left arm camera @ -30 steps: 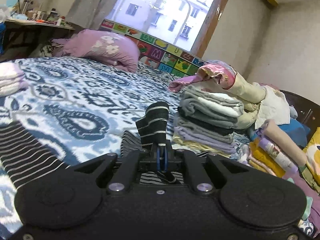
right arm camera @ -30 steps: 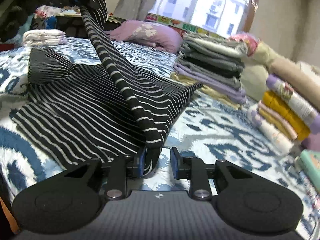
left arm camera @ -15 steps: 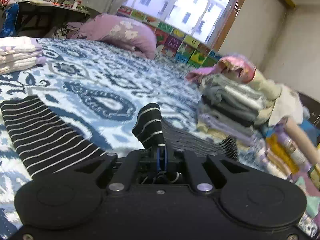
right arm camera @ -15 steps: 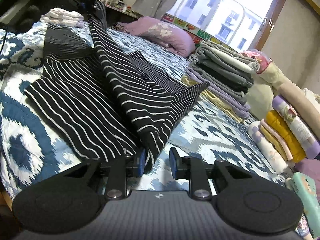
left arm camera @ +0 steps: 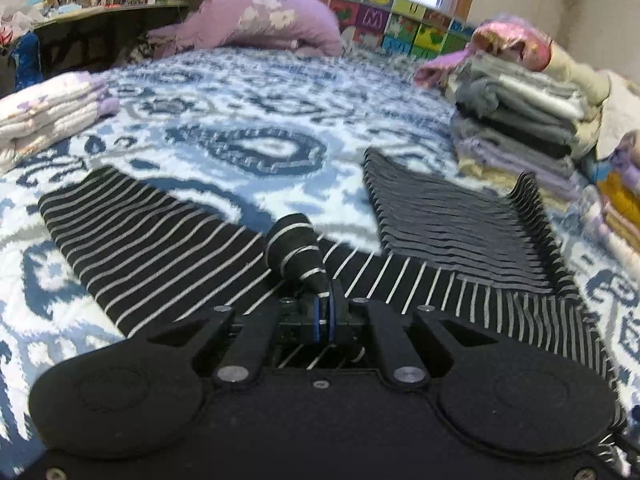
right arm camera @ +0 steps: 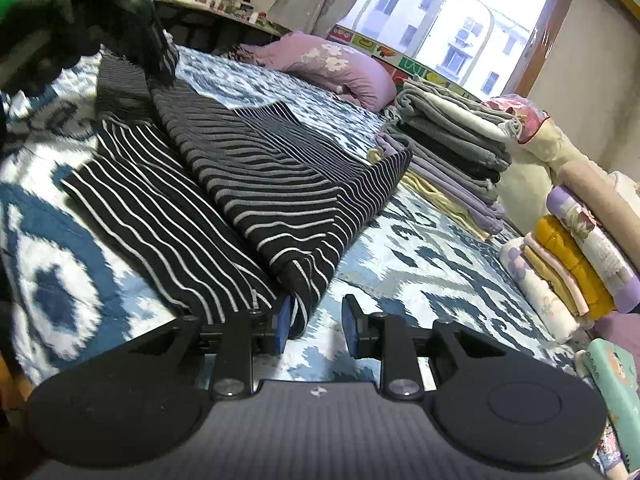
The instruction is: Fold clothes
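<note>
Left wrist view: the left gripper (left arm camera: 323, 314) is pinched tight on a bunched corner of the striped shirt (left arm camera: 160, 240), which is spread low across the patterned bedspread (left arm camera: 248, 120), folded stack (left arm camera: 516, 120) at far right. Right wrist view: the right gripper (right arm camera: 314, 324) is being opened, the near folded edge of the shirt lying loose against one finger (right arm camera: 282, 320). If that edge is dragged along, the fold could easily get pulled crooked.
</note>
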Tool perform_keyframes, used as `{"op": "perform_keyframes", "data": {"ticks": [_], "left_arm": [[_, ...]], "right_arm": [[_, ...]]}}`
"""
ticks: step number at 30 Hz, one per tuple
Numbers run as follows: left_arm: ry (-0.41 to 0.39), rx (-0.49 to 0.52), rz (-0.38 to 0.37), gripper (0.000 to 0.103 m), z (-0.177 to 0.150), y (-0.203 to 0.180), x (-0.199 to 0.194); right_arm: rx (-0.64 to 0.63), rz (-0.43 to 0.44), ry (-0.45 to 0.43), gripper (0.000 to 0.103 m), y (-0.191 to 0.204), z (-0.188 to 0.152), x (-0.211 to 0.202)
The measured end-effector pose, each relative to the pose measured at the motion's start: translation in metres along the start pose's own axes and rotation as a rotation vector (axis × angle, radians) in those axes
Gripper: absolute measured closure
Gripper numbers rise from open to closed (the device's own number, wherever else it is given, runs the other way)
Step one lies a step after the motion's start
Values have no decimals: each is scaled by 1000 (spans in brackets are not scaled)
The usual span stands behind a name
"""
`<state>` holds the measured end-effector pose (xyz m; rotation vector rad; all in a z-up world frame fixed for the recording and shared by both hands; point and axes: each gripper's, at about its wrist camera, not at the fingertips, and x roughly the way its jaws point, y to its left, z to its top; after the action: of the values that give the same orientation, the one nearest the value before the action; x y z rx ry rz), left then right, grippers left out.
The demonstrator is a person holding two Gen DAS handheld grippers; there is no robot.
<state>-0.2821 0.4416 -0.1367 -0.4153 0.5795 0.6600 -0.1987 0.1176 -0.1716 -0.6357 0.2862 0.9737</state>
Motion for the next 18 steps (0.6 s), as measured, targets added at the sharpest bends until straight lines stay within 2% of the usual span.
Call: {"op": "perform_keyframes", "data": {"ticks": [1, 3, 6, 14, 18], "left_arm": [[7, -4, 3, 100, -1, 1, 1], [7, -11, 1, 100, 0, 1, 1], [5, -4, 3, 100, 0, 1, 0], [-7, 19, 24, 100, 0, -2, -4], [45, 48, 64, 99, -5, -5, 7]], "right_arm": [[3, 28, -21, 73, 0, 0, -6], [-13, 78, -67, 55, 3, 1, -18], [-67, 117, -120, 55, 16, 3, -27], [132, 85, -173, 54, -6, 23, 10], [201, 184, -48, 53, -8, 12, 40]]}}
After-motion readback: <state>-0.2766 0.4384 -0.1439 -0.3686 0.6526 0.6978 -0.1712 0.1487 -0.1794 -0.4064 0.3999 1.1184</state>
